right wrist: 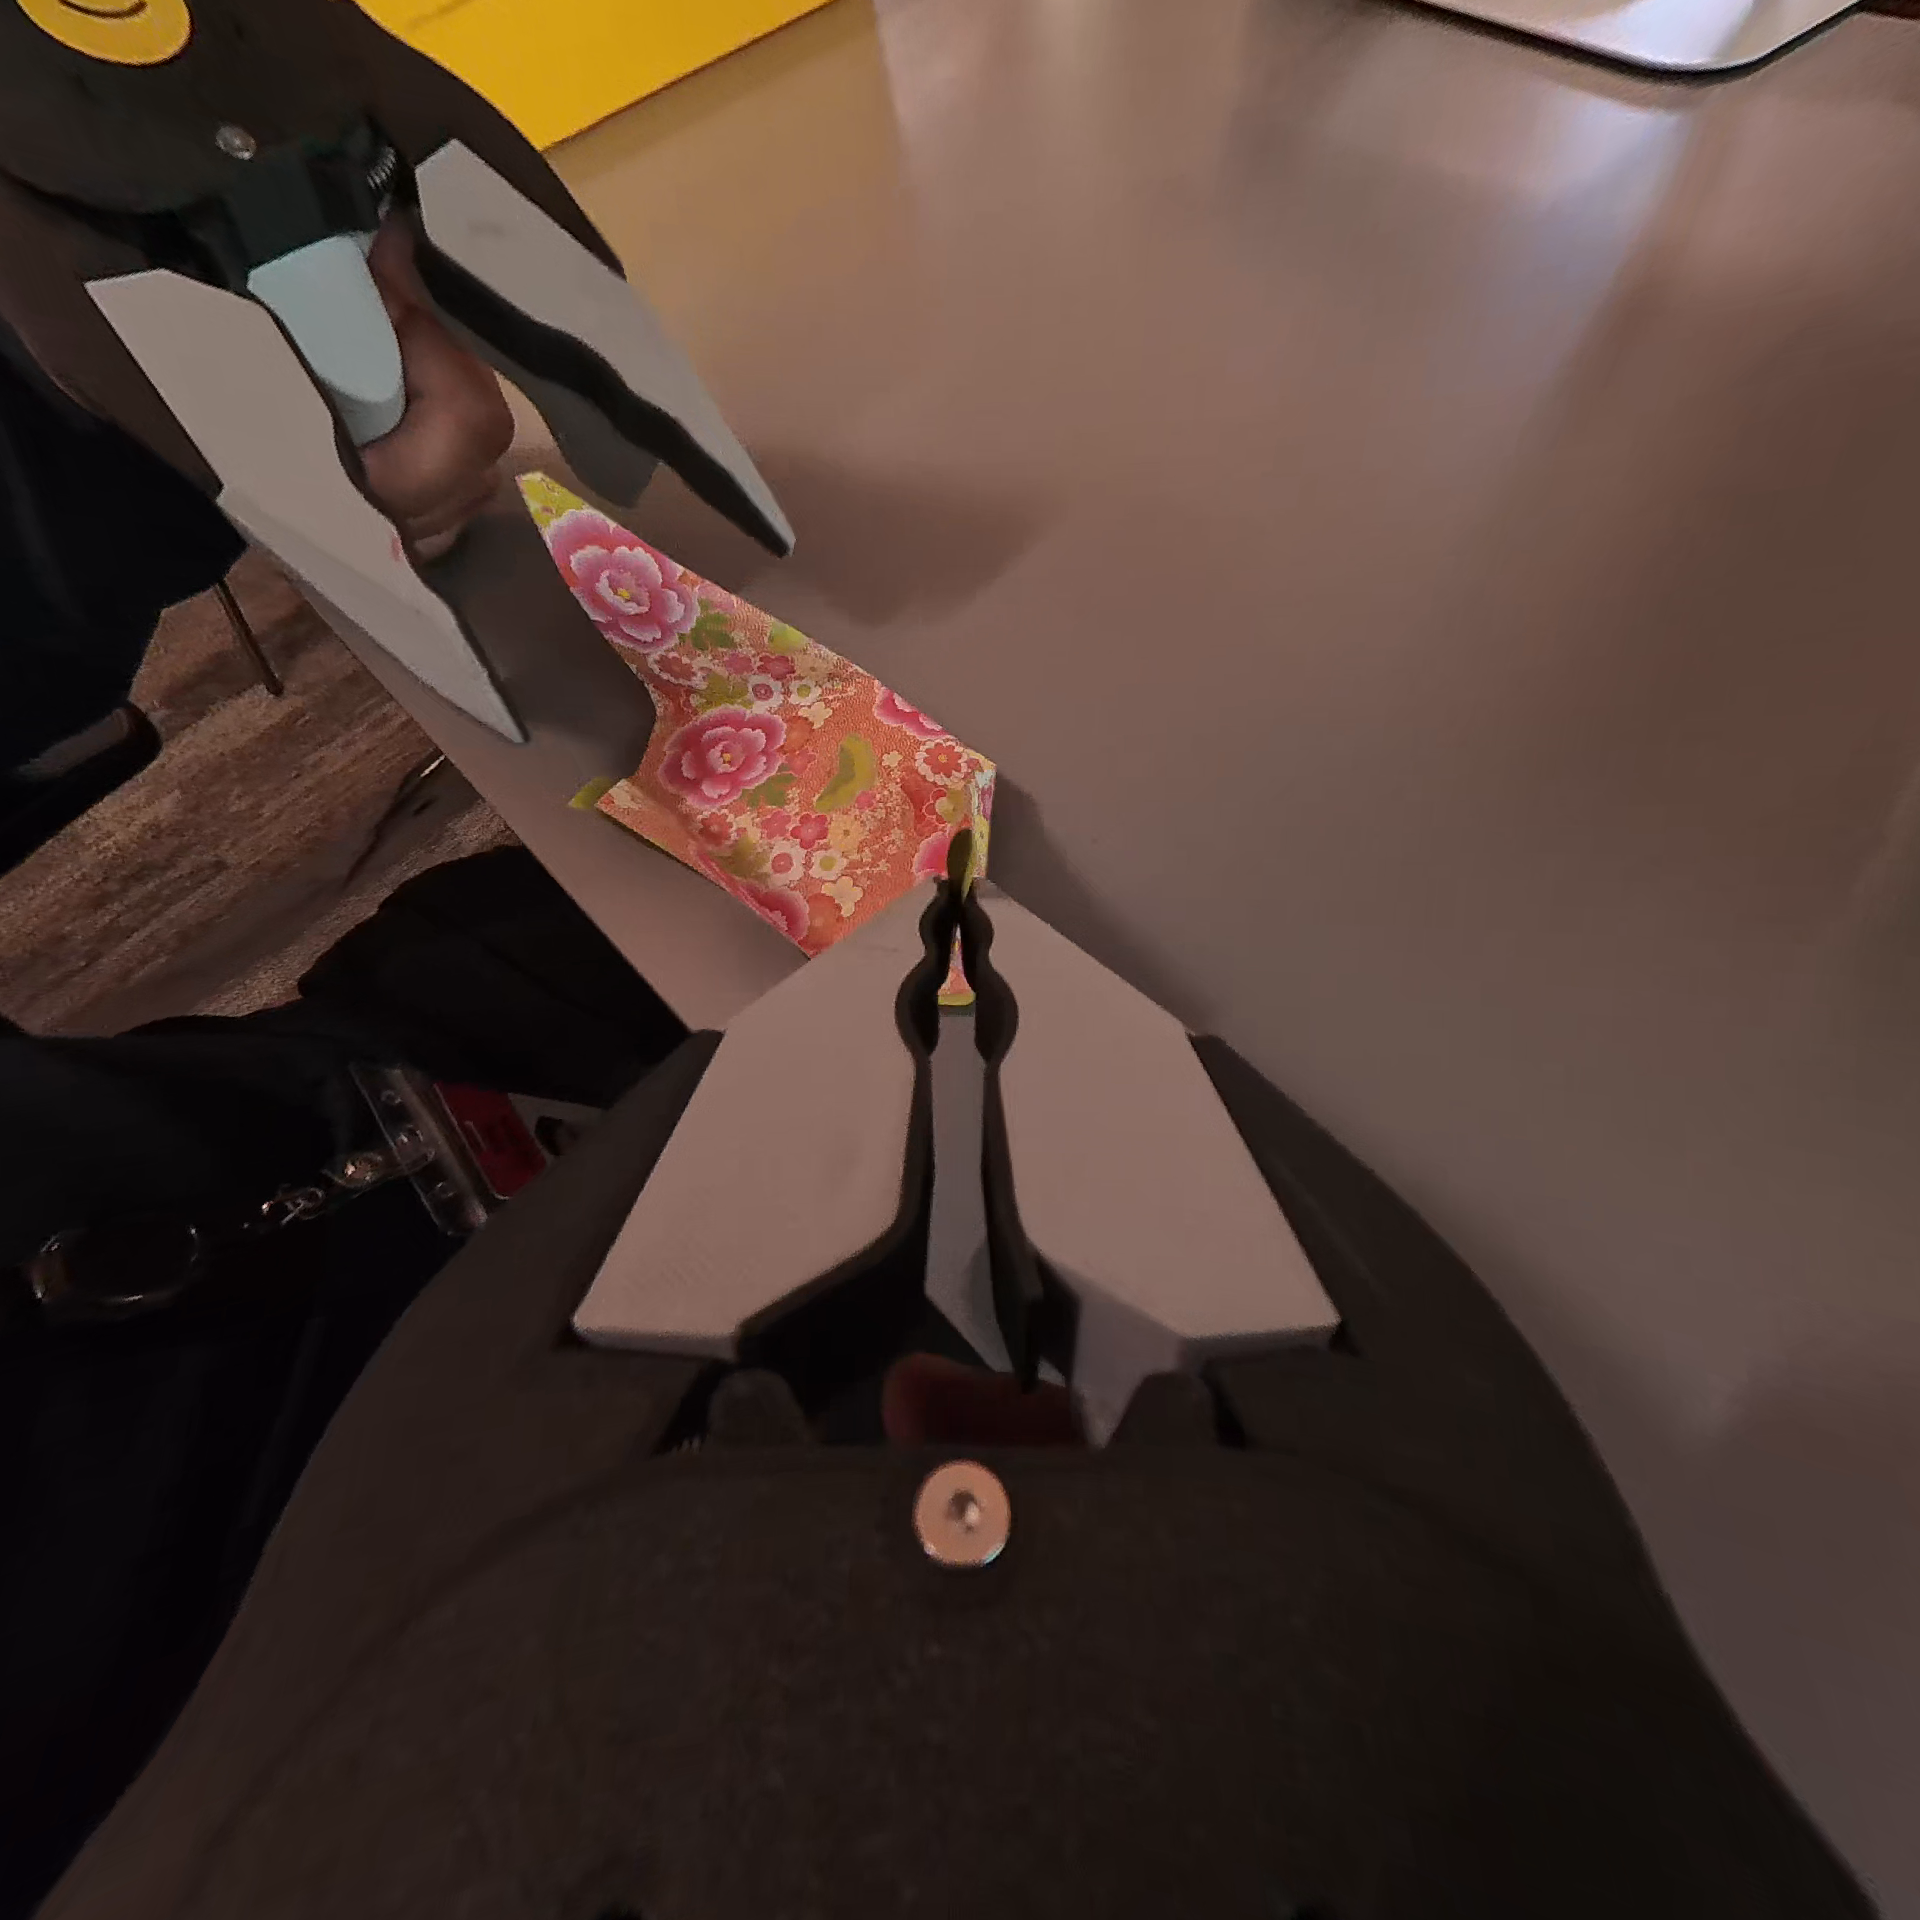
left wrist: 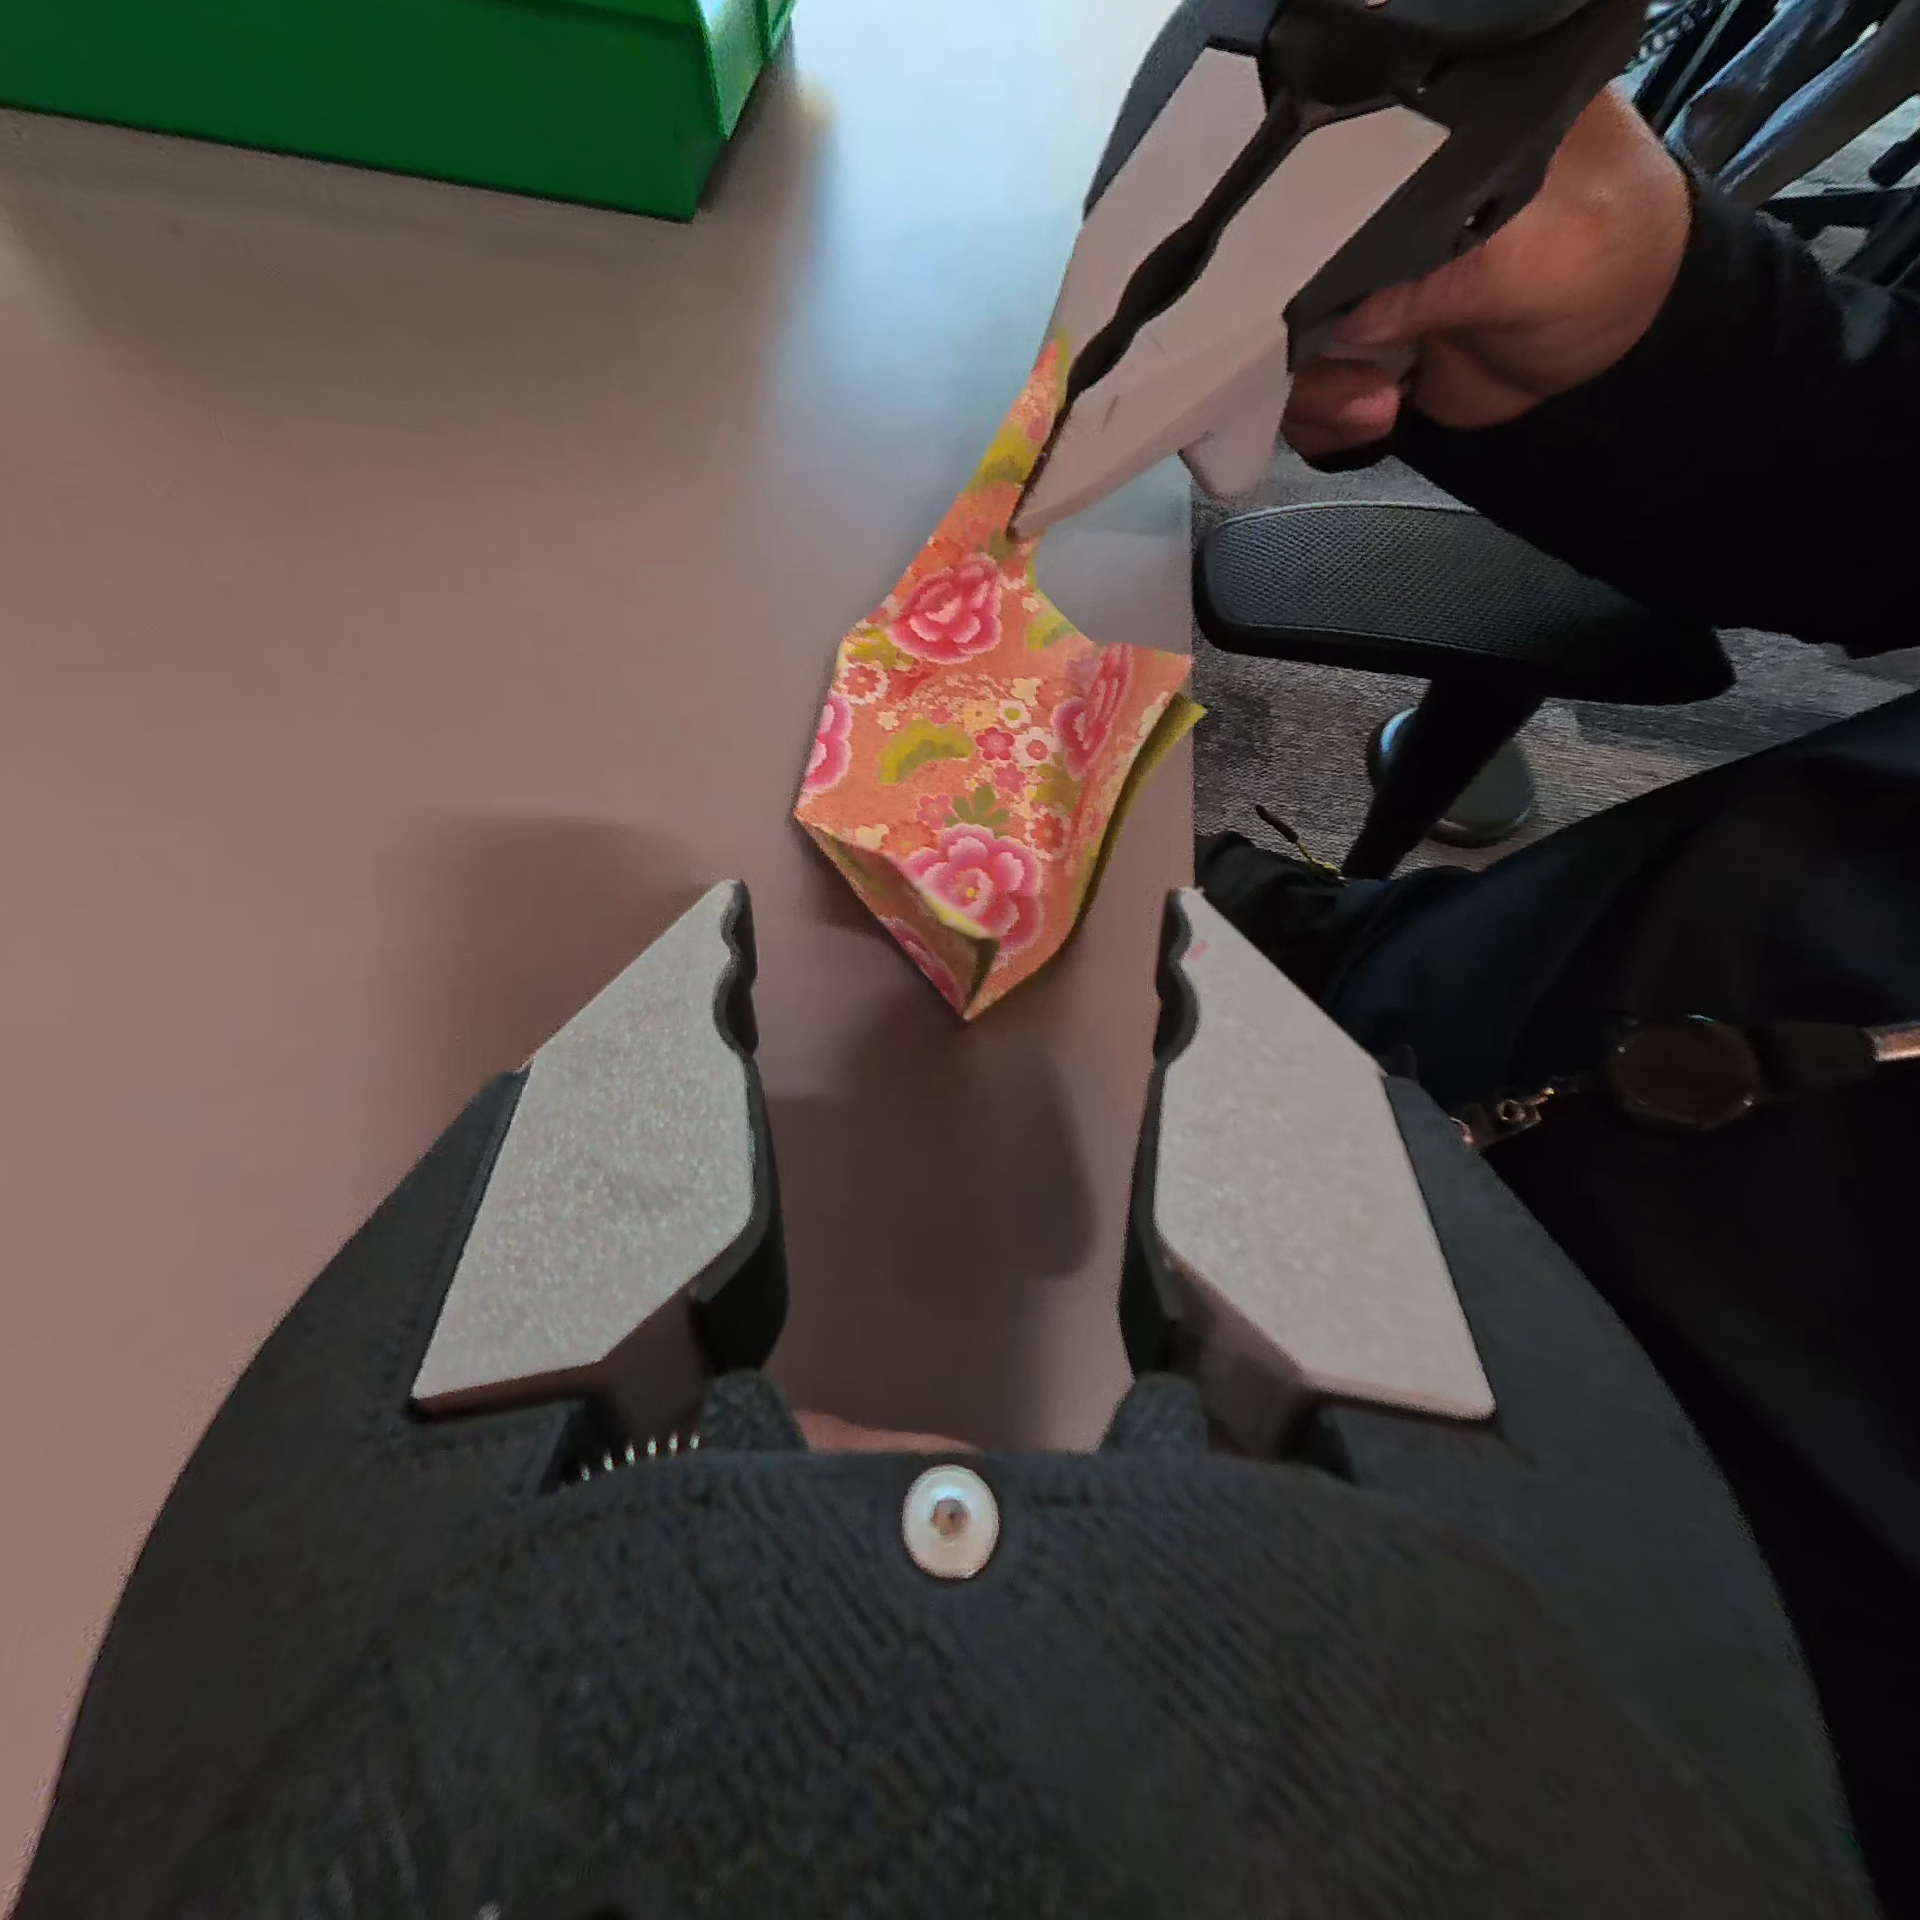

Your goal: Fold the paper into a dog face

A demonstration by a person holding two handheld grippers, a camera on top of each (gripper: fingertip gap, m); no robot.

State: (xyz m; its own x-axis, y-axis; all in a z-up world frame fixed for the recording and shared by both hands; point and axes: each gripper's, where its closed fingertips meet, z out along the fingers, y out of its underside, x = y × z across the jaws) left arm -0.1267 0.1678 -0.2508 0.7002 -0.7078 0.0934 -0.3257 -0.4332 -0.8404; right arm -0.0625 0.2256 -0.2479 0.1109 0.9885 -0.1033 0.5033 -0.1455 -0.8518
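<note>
The floral orange-and-pink paper, partly folded, lies near the table's right edge; it also shows in the right wrist view. My right gripper is shut on one corner of the paper and lifts it slightly; the left wrist view shows that gripper pinching the far corner. My left gripper is open, with the paper's near tip between its spread fingers but untouched. The right wrist view shows that gripper open above the paper's other end.
A green box stands at the table's far left. A chair armrest and the person's dark clothing lie beyond the table edge. A yellow object and a pale flat item sit at the table's far side. The left gripper's tips are roughly 10 cm from the right gripper's.
</note>
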